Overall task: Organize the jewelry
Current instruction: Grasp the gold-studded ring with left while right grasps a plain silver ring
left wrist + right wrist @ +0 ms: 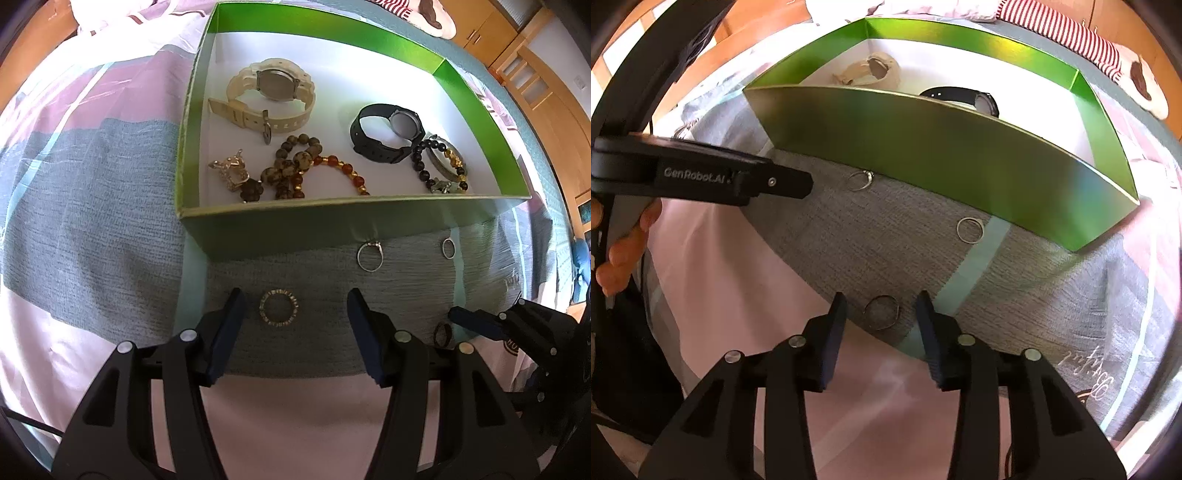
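Observation:
An open green box point(295, 225) lies on the bed and holds a cream watch point(269, 96), a black watch point(388, 133), bead bracelets point(295, 162) and a gold piece point(231, 171). In front of it, on grey bedding, a stone-set ring point(279, 307) lies between the fingers of my open left gripper point(296, 297), untouched by the pads. A dark ring point(881, 312) lies likewise between the apart fingers of my right gripper point(882, 299). Against the box wall rests a silver ring with a stone point(860, 180), and a thin plain ring point(970, 229) lies further right.
The bedding point(92, 184) is grey, pink and white with soft folds. A person's hand point(624, 251) holds the left gripper's handle at the left edge. Wooden cupboards point(480, 26) and a red-striped cloth point(1060, 33) lie beyond the box.

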`<state>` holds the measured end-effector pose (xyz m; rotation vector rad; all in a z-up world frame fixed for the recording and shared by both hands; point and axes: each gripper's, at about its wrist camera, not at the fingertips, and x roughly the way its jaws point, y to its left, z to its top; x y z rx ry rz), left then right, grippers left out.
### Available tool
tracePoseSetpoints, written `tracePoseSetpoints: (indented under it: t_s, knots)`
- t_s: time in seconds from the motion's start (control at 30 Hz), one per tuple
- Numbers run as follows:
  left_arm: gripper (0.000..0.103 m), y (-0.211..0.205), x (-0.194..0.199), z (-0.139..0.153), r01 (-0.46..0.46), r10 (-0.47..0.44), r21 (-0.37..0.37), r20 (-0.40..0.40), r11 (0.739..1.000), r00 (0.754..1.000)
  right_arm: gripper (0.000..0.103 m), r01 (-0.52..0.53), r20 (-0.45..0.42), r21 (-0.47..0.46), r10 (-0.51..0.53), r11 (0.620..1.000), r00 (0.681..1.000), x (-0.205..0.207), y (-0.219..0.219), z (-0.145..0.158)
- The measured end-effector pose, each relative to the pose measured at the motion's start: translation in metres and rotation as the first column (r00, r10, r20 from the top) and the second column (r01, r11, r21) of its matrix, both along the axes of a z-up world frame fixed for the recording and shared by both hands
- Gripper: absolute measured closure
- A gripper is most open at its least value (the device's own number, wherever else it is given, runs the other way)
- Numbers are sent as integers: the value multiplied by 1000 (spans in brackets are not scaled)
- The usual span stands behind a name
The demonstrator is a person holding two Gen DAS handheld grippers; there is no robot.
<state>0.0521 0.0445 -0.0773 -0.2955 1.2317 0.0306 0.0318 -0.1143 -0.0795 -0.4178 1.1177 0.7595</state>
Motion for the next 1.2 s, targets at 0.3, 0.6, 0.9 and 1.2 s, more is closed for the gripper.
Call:
tracePoseSetpoints:
  t_s: [0.3,0.6,0.9,1.2]
  knots:
    - [82,-3,3,1,-3,3,79,5,997,1000,82,-27,-8,10,27,1000,1000,0,-2,0]
    - [70,-8,1,3,15,-16,106,10,994,1000,71,-27,-14,10,27,1000,1000,1,1,1]
    - [65,-30,-1,0,51,-55,172,18,984,998,68,-37,0,1,37,999,999,0,4,0]
    - [82,-26,-4,8,36,-40,162,19,986,999,83,-28,1,21,28,999,1000,0,2,3]
